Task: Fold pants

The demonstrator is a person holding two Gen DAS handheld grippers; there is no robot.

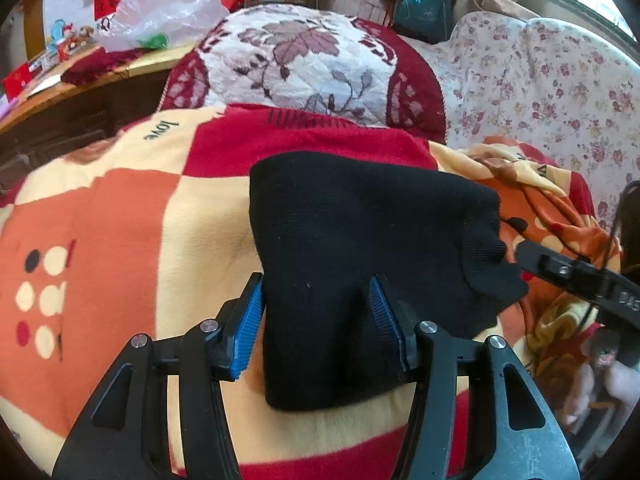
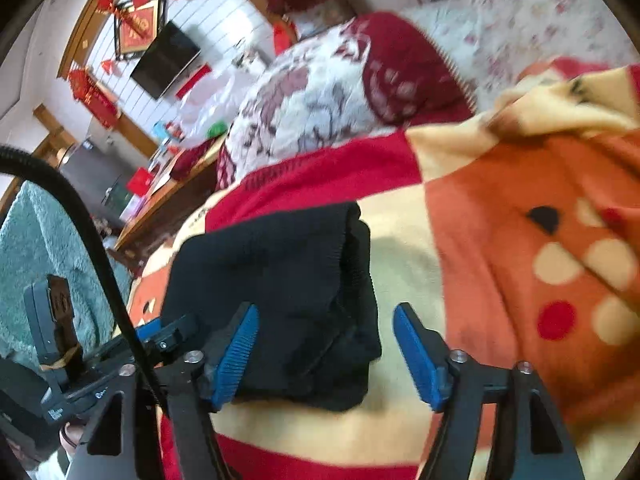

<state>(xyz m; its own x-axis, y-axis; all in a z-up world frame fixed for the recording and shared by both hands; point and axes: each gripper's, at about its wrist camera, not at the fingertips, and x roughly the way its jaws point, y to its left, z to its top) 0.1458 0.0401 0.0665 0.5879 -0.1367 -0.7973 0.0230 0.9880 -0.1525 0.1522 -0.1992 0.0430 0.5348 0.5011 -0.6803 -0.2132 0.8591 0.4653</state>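
1. At frame centre, folded black knit pants (image 1: 360,232) lie on a checked red, orange and cream fleece blanket (image 1: 120,220).
2. Left gripper (image 1: 318,304) straddles them, pads spread, not pinching.
3. Right gripper (image 2: 326,330) gapes, cloth beside its left pad.

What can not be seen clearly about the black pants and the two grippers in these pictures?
- Left wrist view: the near part of the black pants lies between the left gripper fingers; whether the pads press it is unclear.
- Left wrist view: the right gripper is cut off by the picture edge; only one finger shows.
- Right wrist view: motion blur hides the fold layers under the right gripper.
- Both views: the pants' underside is hidden against the blanket.
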